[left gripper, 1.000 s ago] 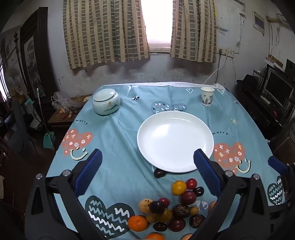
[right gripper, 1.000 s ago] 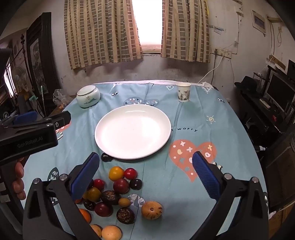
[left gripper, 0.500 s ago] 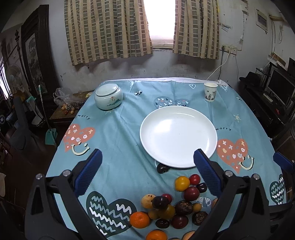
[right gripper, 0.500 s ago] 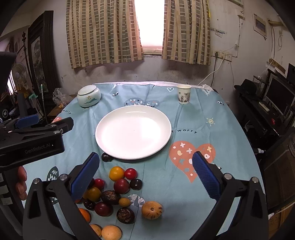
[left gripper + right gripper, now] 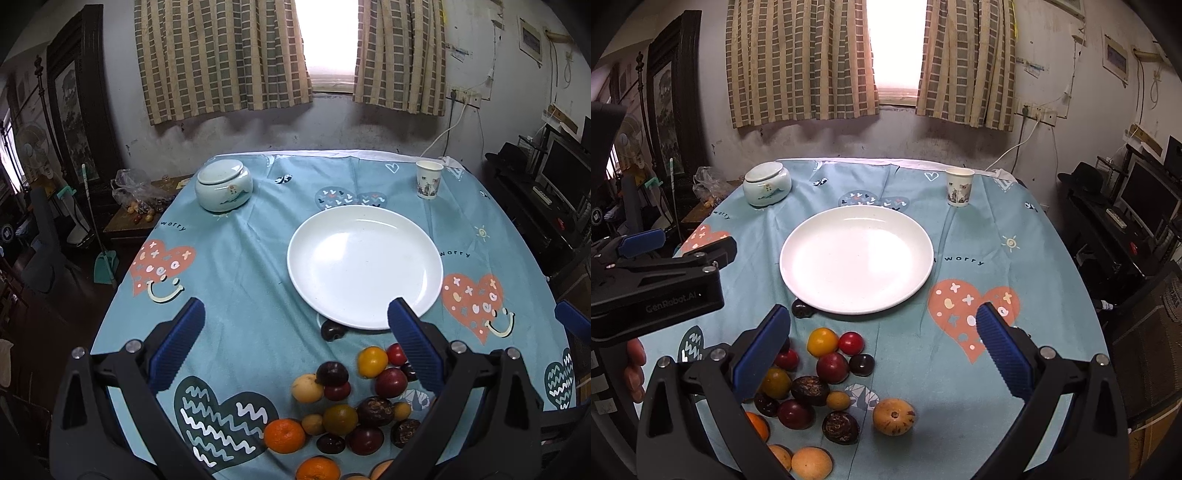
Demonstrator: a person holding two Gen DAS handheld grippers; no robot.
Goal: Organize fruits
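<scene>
An empty white plate (image 5: 364, 264) (image 5: 855, 258) lies mid-table on the blue heart-print cloth. A heap of small fruits (image 5: 351, 402) (image 5: 816, 380) sits at the near edge: oranges, red and dark plums, a yellow one, brown passion fruits. One dark fruit (image 5: 332, 329) (image 5: 802, 309) rests against the plate's near rim. My left gripper (image 5: 295, 343) hovers open above the cloth, left of the heap. My right gripper (image 5: 882, 347) hangs open over the heap's right side. Neither holds anything. The left gripper's body (image 5: 657, 280) shows in the right wrist view, with a hand below it.
A lidded pale ceramic jar (image 5: 223, 186) (image 5: 767, 184) stands at the far left, a paper cup (image 5: 428, 179) (image 5: 958, 186) at the far right. Left of the table are a side table with a bag and a dustpan (image 5: 107, 264). Dark shelving with a monitor (image 5: 1148, 199) lines the right.
Both views have drifted slightly: the plate and fruits sit a little lower and nearer in the left wrist view. Both grippers stay open, and no fruit has moved.
</scene>
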